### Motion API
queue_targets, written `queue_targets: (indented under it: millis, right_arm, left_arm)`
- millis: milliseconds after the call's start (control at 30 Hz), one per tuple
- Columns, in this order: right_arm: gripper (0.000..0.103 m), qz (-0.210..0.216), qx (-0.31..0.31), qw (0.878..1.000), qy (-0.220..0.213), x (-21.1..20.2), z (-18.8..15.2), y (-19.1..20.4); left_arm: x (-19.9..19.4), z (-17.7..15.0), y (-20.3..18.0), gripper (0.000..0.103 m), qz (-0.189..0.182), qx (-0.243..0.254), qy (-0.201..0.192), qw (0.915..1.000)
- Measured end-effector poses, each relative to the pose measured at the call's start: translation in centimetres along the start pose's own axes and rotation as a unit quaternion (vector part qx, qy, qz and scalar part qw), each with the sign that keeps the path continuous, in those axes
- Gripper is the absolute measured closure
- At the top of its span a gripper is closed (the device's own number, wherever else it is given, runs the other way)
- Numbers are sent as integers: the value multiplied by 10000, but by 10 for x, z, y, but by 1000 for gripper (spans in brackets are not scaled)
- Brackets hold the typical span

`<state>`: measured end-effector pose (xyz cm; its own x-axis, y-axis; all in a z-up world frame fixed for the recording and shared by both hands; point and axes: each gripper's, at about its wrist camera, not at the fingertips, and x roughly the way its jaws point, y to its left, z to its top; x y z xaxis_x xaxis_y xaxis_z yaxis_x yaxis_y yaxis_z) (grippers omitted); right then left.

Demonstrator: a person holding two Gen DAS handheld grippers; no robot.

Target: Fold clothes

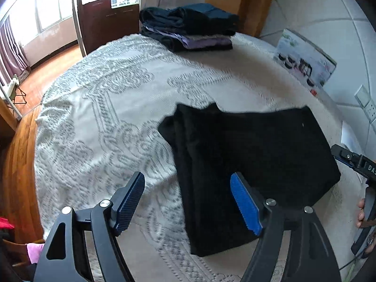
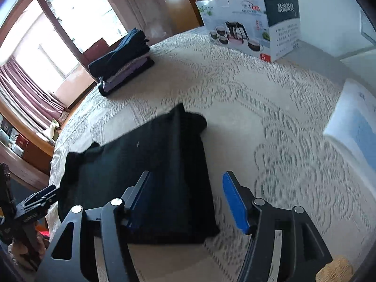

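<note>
Hovering wide open, left tool and right tool, folded black garment centre frame, bedspread beneath.

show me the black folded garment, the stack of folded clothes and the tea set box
black folded garment (image 1: 258, 155), left wrist view, middle of its top layer
stack of folded clothes (image 1: 188, 27), left wrist view, dark top piece
tea set box (image 2: 246, 30), right wrist view, printed front face

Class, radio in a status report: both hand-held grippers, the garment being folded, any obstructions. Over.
Left hand-held gripper open, empty. Right hand-held gripper open, empty. Black garment folded flat on bedspread. Nothing blocking it.
</note>
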<state>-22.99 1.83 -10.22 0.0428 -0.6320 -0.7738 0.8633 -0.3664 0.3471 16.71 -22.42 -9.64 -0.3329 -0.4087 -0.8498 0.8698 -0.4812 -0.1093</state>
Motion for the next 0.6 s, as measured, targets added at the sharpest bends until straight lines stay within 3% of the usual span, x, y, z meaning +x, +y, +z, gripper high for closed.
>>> queue_targets:
  millis: [200,367,600]
  right_arm:
    - [29,-36,80,9999,105,6,-3,-10]
    - [27,-8,76,9998,183,15,2,-9]
    - [24,-195,-163,9992,296,33,10,2]
  left_arm:
    - [-7,-1,-11,27,46,-112,-176,9998]
    - [31,3,-7,22,50,-335,188,9993]
    - [40,12,-15,16,164,-69,159,9997]
